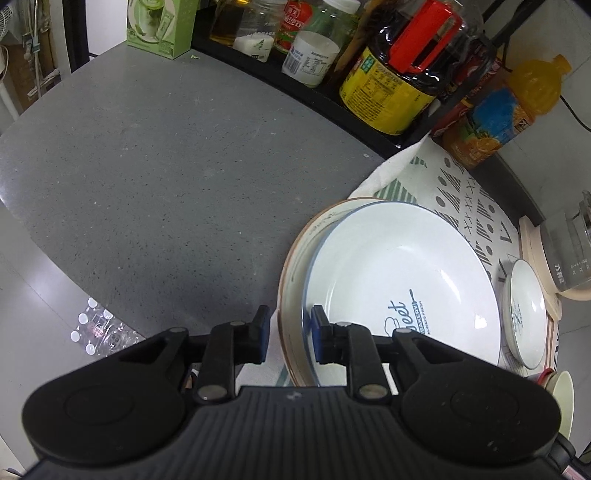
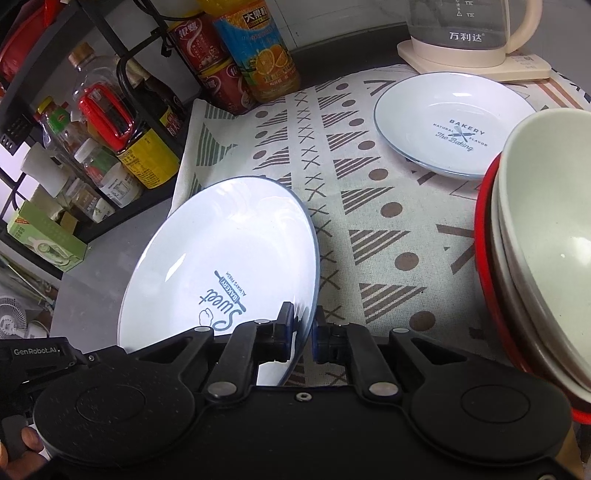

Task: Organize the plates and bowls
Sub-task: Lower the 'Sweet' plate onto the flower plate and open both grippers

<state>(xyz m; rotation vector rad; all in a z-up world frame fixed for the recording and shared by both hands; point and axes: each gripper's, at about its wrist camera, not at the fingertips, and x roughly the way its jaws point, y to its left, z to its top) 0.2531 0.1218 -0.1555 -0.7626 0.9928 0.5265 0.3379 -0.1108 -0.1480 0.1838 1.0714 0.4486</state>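
A large white "Sweet Bakery" plate [image 1: 402,284] with a blue rim lies on a brown-rimmed plate [image 1: 295,254] on the patterned cloth. My left gripper [image 1: 290,336] straddles the near rims of both plates, jaws partly apart. In the right wrist view the large plate [image 2: 221,258] is tilted and my right gripper [image 2: 303,332] is shut on its edge. A small "Bakery" plate [image 2: 452,122] lies beyond on the cloth. Stacked bowls [image 2: 546,236], pale ones in a red one, stand at the right.
A grey counter [image 1: 166,166] stretches left. A black rack of bottles and jars [image 1: 391,85] runs along the back. An orange juice bottle [image 2: 258,51] and cans stand by the cloth [image 2: 369,229]. A glass kettle [image 2: 469,33] sits at the back right.
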